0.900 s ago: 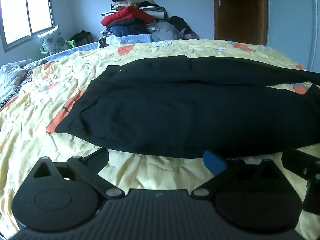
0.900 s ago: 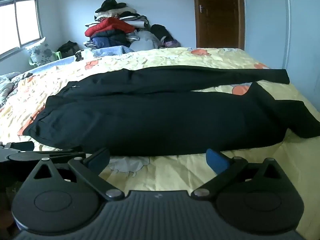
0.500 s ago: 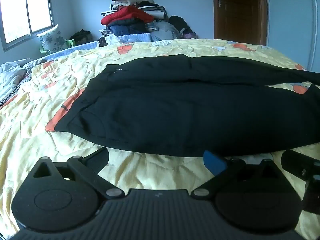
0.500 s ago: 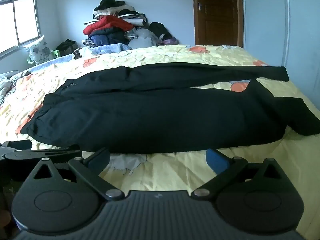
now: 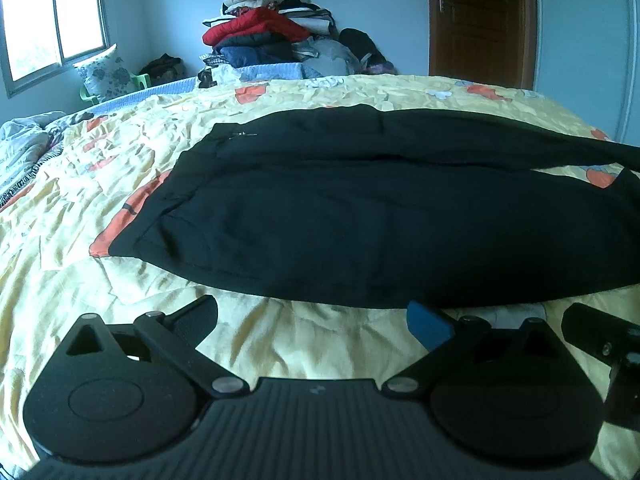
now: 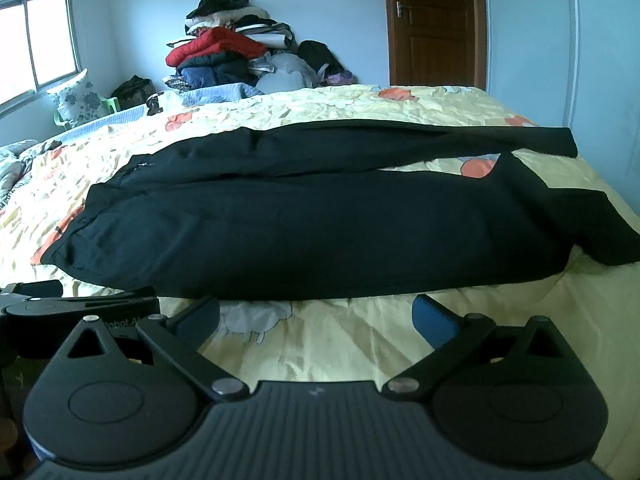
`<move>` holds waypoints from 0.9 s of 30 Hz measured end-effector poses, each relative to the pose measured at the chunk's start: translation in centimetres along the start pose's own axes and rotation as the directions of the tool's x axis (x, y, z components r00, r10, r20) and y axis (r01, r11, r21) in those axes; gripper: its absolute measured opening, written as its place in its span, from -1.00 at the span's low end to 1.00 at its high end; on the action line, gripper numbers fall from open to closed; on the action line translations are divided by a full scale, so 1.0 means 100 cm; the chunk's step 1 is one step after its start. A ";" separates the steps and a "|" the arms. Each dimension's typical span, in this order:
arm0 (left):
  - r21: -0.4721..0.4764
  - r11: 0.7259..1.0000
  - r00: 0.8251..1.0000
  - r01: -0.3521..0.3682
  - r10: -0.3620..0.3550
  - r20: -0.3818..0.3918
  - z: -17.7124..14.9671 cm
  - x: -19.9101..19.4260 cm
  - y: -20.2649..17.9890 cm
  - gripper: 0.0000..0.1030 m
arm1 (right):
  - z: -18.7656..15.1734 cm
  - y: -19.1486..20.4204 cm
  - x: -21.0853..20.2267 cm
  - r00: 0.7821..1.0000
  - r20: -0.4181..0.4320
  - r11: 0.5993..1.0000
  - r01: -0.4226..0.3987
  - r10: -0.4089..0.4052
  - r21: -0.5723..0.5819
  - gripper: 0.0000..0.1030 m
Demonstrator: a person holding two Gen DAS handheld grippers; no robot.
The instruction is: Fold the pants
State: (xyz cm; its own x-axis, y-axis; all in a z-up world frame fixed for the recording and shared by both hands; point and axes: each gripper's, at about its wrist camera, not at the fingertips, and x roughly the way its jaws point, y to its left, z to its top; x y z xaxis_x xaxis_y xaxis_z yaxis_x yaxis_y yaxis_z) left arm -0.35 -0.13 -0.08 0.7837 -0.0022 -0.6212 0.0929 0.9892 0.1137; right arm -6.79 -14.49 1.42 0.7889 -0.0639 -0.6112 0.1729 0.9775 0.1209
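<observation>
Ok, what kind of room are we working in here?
A home bedroom, most likely: black pants lie spread on a bed with a yellow quilt, a pile of clothes beyond it, and a wooden door.

daylight enters through the window (image 5: 56, 20) at upper left, which is blown out to near white in both views (no detail outside). the room reads cool and bluish, moderately bright, with soft, weak shadows under the edge of the black pants (image 5: 380, 216). the pants are so dark that their folds barely register. the yellow bedspread (image 5: 72, 208) shows mild sheen on its creases. fisheye bending curves the door (image 6: 434, 20) and the walls near the edges. focus is fairly sharp, slightly soft and noisy toward the far wall.
</observation>
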 end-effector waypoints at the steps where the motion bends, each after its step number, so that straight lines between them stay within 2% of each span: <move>1: 0.001 1.000 1.000 0.000 0.000 0.000 0.000 0.000 0.000 0.98 | 0.000 0.001 0.000 1.000 -0.001 1.000 0.000 0.000 -0.001 1.00; 27: -0.007 1.000 1.000 -0.003 0.003 -0.010 -0.001 0.002 0.002 0.99 | -0.001 0.003 0.002 1.000 -0.005 1.000 -0.006 0.006 -0.006 1.00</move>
State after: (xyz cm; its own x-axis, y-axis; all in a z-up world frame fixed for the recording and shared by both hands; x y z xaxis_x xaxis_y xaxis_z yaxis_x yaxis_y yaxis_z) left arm -0.25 0.05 -0.28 0.7780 0.0023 -0.6283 0.0861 0.9902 0.1103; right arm -6.67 -14.17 1.26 0.7870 -0.0575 -0.6143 0.1651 0.9790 0.1198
